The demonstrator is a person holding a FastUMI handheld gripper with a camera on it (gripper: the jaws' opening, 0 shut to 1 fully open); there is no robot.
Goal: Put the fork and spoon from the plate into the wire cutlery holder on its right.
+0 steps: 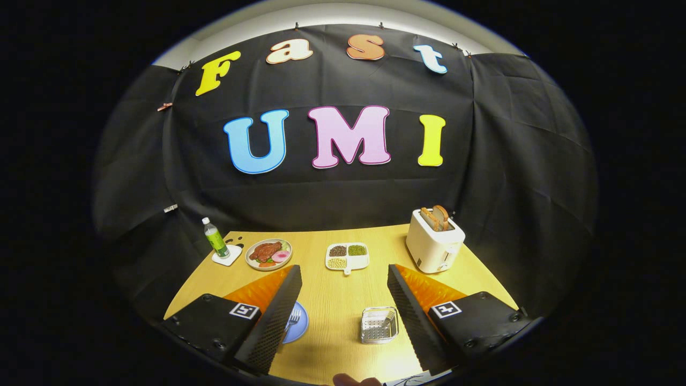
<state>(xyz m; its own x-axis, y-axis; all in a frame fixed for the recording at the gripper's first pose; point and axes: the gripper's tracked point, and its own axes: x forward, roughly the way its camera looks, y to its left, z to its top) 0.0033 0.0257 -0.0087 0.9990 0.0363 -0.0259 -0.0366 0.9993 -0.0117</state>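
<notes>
Gripper view: gripper (pixel 343 313) spread wide, empty, above near tabletop edge; round blue plate (pixel 298 323) with metal fork (pixel 292 320) left, wire cutlery holder (pixel 379 324) right. Approach step; next, lowering onto fork.

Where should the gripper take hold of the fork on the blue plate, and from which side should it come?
The fork lies flat on the blue plate, tines pointing away, its handle hidden behind one finger. The handle is probably best: come down from above, one finger on each long side. The gripper is open and holds nothing; the wire cutlery holder sits between its fingers.
</notes>
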